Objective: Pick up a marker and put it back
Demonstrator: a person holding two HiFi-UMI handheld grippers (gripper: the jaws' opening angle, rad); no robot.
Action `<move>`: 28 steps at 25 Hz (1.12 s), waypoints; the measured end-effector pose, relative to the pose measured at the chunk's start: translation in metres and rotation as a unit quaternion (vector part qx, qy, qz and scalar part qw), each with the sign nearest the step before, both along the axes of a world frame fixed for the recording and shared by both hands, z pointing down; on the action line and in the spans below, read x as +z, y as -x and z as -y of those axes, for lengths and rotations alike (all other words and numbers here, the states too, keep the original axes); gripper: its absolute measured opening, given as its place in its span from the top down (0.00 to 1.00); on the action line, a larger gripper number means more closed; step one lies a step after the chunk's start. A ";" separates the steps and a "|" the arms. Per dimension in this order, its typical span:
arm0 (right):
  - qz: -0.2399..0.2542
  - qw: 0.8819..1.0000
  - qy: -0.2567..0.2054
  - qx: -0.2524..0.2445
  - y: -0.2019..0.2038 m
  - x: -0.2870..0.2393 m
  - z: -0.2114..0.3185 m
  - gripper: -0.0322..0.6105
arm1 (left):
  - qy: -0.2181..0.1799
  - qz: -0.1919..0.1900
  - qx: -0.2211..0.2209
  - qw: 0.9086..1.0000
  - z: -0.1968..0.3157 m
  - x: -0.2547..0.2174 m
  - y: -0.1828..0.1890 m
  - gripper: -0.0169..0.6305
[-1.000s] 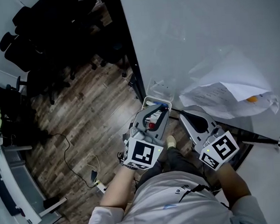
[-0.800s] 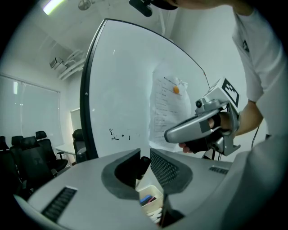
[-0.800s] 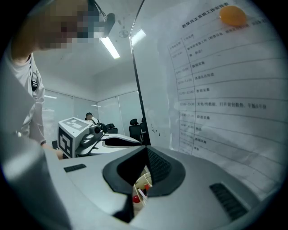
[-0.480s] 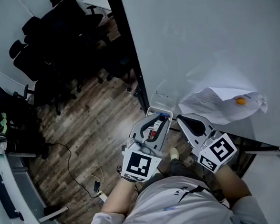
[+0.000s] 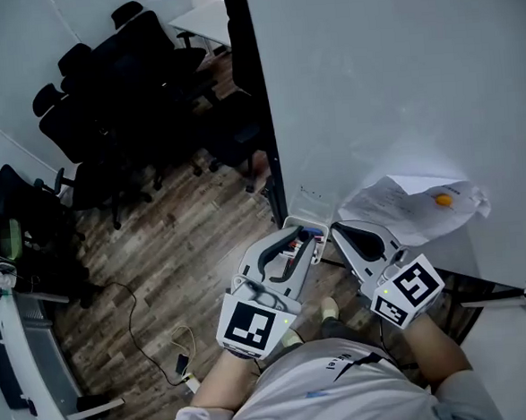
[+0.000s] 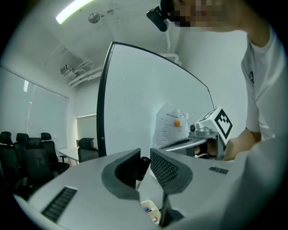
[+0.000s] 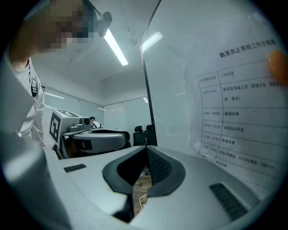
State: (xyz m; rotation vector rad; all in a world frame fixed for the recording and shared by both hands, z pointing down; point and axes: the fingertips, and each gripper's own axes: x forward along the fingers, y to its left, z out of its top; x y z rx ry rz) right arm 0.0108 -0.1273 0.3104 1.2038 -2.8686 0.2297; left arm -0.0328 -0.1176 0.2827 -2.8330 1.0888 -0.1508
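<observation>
A: What has the left gripper [image 6: 145, 157] got?

B: A marker [image 6: 142, 165]. Its pads are clamped on it, with the black cap standing up between them. The right gripper [image 7: 146, 150] has its jaws pressed together on nothing.

A: Where is the marker relative to its box?

B: In the left gripper view, the white marker box [image 6: 150, 211] sits at six o'clock from the jaws, with other coloured markers in it. In the head view it lies at about one o'clock from the gripper tips, against the foot of the whiteboard [image 5: 398, 78]. I can't tell whether the marker's lower end is clear of the box.

A: So which step is this?

B: I'd say the pickup is done and the return comes next. That calls for lowering the marker over a free spot in the box, keeping it in line with the others, then loosening the jaws.

A: How are the hands placed?

B: Both forearms reach out from the torso, and both grippers point level at the board. The right one is at three o'clock from the left. A paper sheet [image 5: 416, 207] pinned by an orange magnet [image 5: 443, 200] is at two o'clock, and dark office chairs [image 5: 102, 90] at ten.
</observation>
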 end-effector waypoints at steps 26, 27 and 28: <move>0.001 1.000 0.002 0.000 0.005 0.002 -0.005 0.93 | 0.019 -0.028 0.002 0.999 -0.004 0.005 0.007 0.86; 0.001 1.000 0.004 0.001 0.004 0.004 -0.005 0.93 | 0.021 -0.026 0.003 0.999 -0.003 0.009 0.007 0.86; 0.001 1.000 0.006 0.003 0.004 0.006 -0.005 0.93 | 0.024 -0.024 0.004 0.999 -0.003 0.013 0.006 0.86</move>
